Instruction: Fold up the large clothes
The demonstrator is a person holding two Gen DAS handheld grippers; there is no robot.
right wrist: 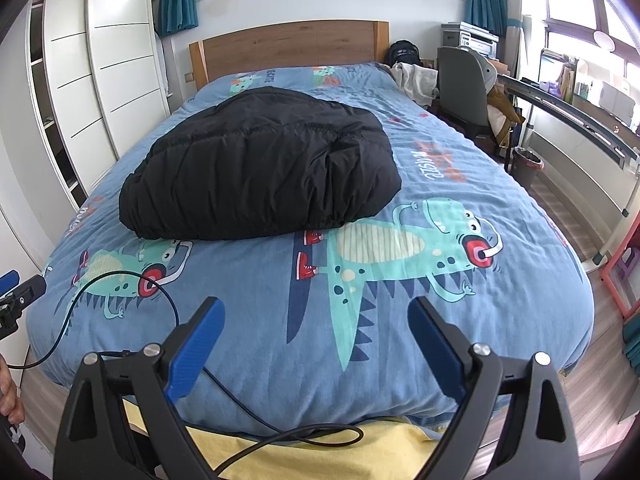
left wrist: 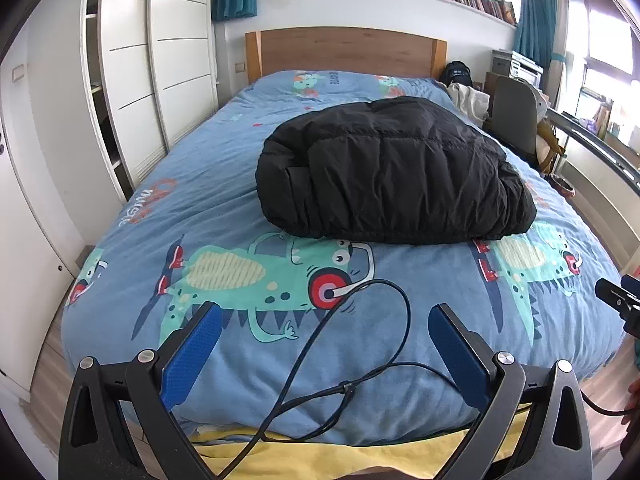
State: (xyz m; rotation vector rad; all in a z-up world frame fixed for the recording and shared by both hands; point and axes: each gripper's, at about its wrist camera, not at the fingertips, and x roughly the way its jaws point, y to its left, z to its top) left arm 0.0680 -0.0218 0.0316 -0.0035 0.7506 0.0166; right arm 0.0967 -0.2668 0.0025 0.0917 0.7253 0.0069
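A black puffy jacket (left wrist: 384, 172) lies folded into a thick bundle in the middle of the bed; it also shows in the right wrist view (right wrist: 260, 168). My left gripper (left wrist: 324, 316) is open and empty, held over the foot of the bed, well short of the jacket. My right gripper (right wrist: 316, 312) is open and empty too, beside it to the right, also short of the jacket. The right gripper's body shows at the right edge of the left wrist view (left wrist: 620, 304). The left gripper's body shows at the left edge of the right wrist view (right wrist: 20, 300).
The bed has a blue dinosaur-print duvet (left wrist: 240, 200) and a wooden headboard (left wrist: 344, 50). A black cable (left wrist: 360, 360) loops across the foot of the bed. A yellow sheet (left wrist: 320, 456) shows below. White wardrobes (left wrist: 132, 80) stand left; a chair (right wrist: 464, 88) and a desk (right wrist: 580, 116) stand right.
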